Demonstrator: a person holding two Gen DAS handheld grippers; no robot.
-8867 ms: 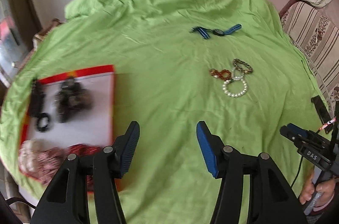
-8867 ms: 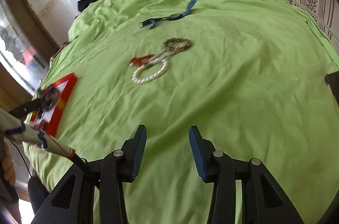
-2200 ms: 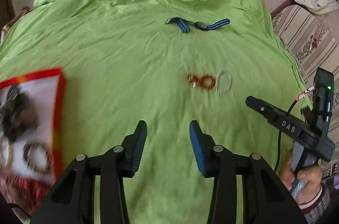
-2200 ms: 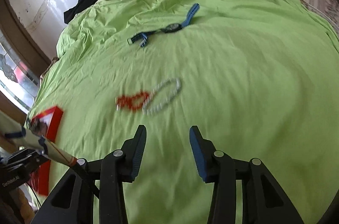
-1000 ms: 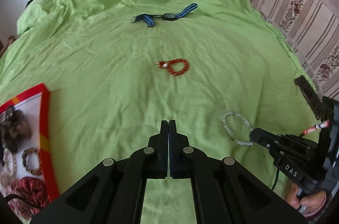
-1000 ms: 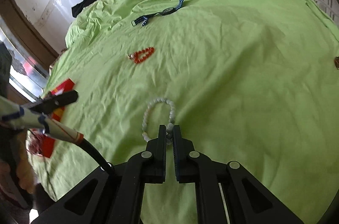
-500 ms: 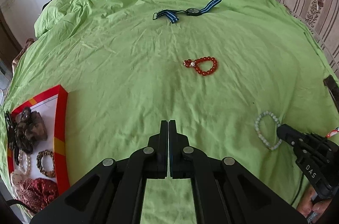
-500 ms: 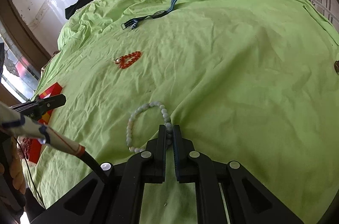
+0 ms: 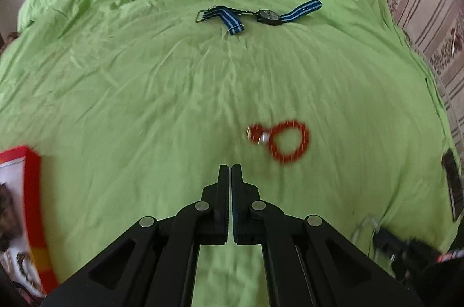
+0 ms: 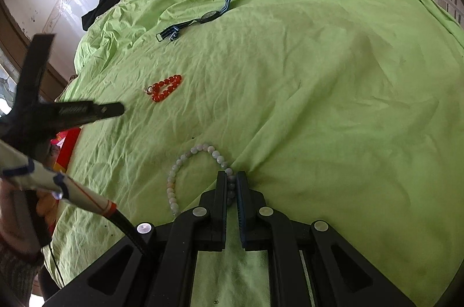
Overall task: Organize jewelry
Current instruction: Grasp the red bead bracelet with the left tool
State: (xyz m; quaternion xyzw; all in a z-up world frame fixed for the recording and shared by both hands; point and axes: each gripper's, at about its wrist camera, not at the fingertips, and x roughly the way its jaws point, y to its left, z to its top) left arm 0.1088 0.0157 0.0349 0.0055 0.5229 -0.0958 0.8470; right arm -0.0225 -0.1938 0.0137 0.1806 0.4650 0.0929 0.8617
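Right hand-held gripper (image 10: 231,180) was clamped on the pale green-white beaded bracelet (image 10: 185,162), with the beads pinched between the two black fingers at the loop's right side. The rest of the loop lay on the wrinkled lime-green bed sheet (image 10: 319,75), spreading out to the left of the fingers. The sheet was puckered just beside the right finger.

Left hand-held gripper (image 9: 231,176) had its fingers pressed together with only a thin slit between them and nothing held. It hung above the sheet (image 9: 145,89), just short of the red beaded bracelet (image 9: 282,140). That bracelet was blurred in the left wrist view; in the right wrist view (image 10: 166,91) it was sharp, a closed loop of round orange-red beads with a small metal charm at its left end, lying flat on the sheet and well apart from the pale bracelet.

The blue-striped fabric-strap wristwatch (image 9: 255,15) lay further up the bed, strap spread open and dark dial up, well apart from both bracelets; it was also seen in the right wrist view (image 10: 200,16).

The red-bordered white tray (image 9: 26,205) sat at the left edge of the left wrist view, with dark and brownish items on it too blurred to identify. A black garment (image 10: 107,2) lay at the far edge of the bed against the pale wall. A dark flat rectangular object (image 9: 452,188) rested at the sheet's right edge.
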